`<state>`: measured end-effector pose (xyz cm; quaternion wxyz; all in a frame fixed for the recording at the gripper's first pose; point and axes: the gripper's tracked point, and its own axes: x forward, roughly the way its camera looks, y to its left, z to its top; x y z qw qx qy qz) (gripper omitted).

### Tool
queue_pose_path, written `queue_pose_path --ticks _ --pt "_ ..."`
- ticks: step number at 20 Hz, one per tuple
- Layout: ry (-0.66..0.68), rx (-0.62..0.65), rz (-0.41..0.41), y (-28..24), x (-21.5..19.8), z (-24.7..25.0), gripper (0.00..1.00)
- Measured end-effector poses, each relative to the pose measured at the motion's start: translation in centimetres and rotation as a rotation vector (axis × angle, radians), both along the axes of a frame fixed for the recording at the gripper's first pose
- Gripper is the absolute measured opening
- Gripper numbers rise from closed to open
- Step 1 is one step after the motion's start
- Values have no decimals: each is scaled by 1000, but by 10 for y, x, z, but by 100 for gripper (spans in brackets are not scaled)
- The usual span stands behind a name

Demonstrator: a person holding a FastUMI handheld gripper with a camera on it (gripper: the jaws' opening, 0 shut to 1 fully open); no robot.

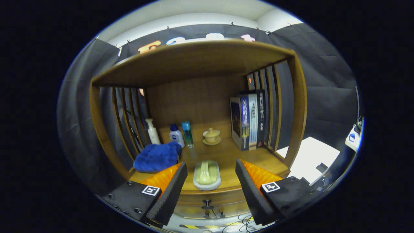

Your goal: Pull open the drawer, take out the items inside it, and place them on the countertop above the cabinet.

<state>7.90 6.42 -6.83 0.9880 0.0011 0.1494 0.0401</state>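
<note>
Booth, wooden cabinet [200, 61] with worktop [226, 155] under its shelf roof | drawer [207, 200] looks closed below, knob between my jaws | books [249, 121], blue cloth [157, 157], bottles [181, 134], lidded cup [212, 136] crowd the back | soap dish [207, 174] sits front-centre, perhaps from the drawer | gripper [210, 194] jaws spread, holding nothing.

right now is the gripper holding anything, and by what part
Nothing is held. The gripper is open, its fingers apart with only air between them, in front of the soap dish on the countertop and above the drawer knob.
</note>
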Motion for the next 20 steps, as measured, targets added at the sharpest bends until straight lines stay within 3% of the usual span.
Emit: queue_pose_path --ticks 9,20 --pt "-128 -48 53 20 -30 110 98" --pt "-121 -44 67 29 -45 110 98"
